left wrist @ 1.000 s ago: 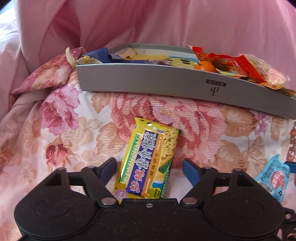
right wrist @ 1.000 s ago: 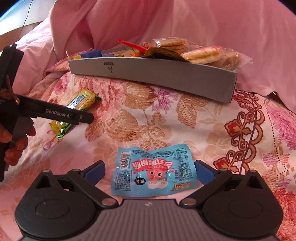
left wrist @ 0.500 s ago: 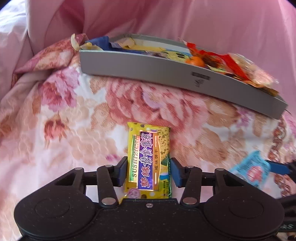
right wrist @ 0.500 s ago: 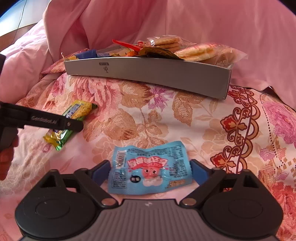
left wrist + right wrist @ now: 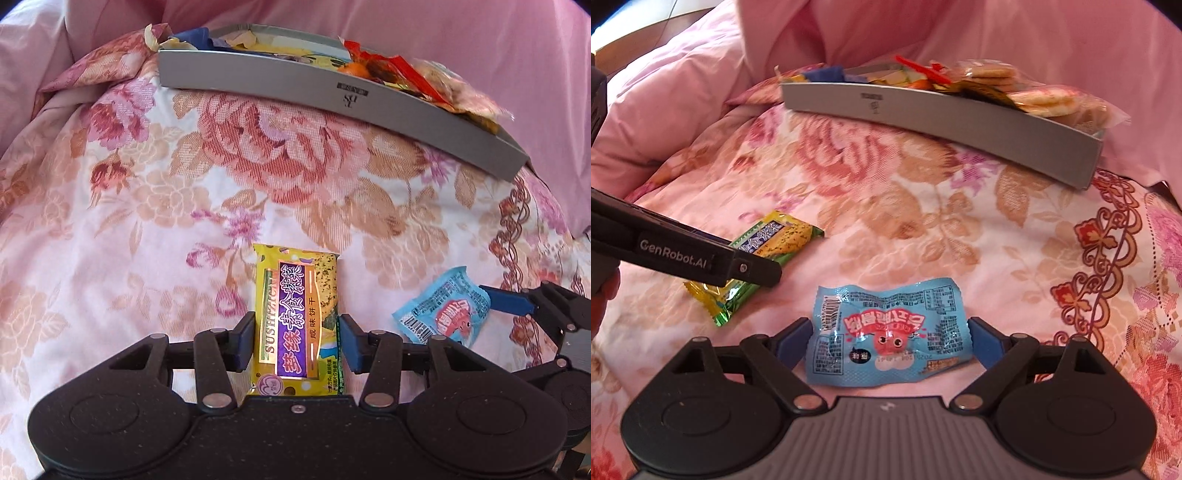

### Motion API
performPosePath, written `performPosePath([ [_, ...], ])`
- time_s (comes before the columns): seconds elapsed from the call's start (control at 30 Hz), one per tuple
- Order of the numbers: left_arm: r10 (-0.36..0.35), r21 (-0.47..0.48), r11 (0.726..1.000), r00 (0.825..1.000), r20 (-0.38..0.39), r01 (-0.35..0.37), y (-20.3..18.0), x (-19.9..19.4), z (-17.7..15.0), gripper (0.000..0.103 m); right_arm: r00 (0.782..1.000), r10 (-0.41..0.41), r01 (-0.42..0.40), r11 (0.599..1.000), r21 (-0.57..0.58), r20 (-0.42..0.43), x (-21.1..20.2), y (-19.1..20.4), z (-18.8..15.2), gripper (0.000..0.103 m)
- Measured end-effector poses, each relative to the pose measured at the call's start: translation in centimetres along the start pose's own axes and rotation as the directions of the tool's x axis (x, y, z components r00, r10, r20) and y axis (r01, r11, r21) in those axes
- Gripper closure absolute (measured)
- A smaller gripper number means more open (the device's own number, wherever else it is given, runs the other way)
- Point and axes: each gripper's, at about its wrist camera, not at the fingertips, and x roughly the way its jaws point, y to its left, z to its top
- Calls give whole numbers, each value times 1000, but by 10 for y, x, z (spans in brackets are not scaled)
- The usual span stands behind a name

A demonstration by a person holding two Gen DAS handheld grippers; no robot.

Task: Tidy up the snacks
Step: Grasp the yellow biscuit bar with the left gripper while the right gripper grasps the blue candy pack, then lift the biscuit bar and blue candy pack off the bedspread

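Grey tray of snacks sits on the floral bedspread. Nearer than the tray, the left gripper has its jaws closed against both sides of the yellow cracker packet. Right of that packet, the right gripper jaws stand wide, flanking the blue snack pouch; contact unclear.
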Motion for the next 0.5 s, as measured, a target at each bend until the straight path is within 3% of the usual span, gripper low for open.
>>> performPosePath([
  [0.3, -1, 41, 999, 1000, -2, 1, -3, 5, 1, 41, 1000, -16, 16, 999, -30, 15, 5, 3, -5, 2],
  [0.43, 23, 90, 996, 1000, 0, -23, -8, 7, -1, 43, 1000, -13, 13, 1000, -22, 19, 8, 2, -7, 1],
  [0.5, 37, 102, 994, 999, 3, -37, -9, 6, -1, 50, 1000, -11, 11, 1000, -17, 16, 7, 2, -7, 4],
])
